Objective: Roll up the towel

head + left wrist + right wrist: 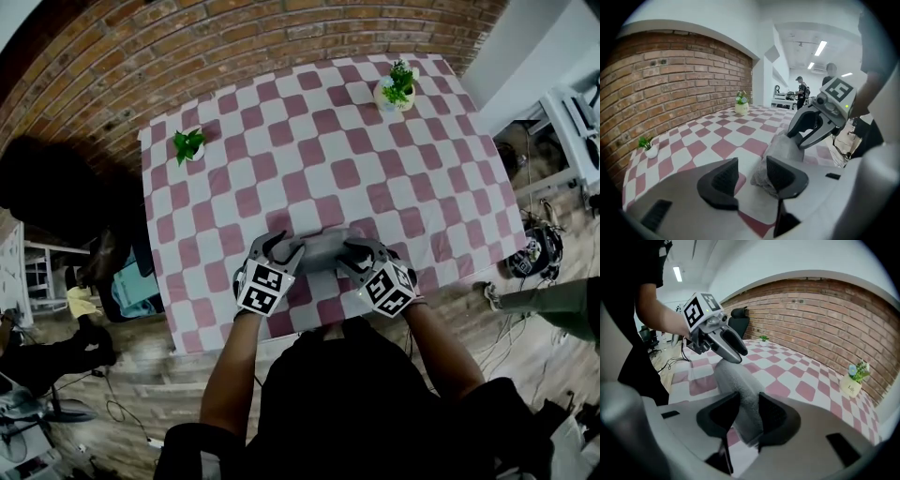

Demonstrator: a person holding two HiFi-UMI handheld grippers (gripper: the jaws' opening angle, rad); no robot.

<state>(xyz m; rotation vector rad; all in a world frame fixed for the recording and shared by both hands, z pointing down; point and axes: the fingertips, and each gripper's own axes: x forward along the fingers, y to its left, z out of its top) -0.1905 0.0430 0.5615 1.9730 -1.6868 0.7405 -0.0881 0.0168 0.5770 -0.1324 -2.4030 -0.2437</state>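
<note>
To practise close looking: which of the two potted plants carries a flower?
The larger plant at the table's far right corner; the small one on the left shows only leaves.

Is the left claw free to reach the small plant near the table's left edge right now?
Probably yes. The left claw sits at the end of the towel with jaws apart, not clamped, and only bare checked cloth lies between it and the small plant. The right claw grips the towel.
</note>
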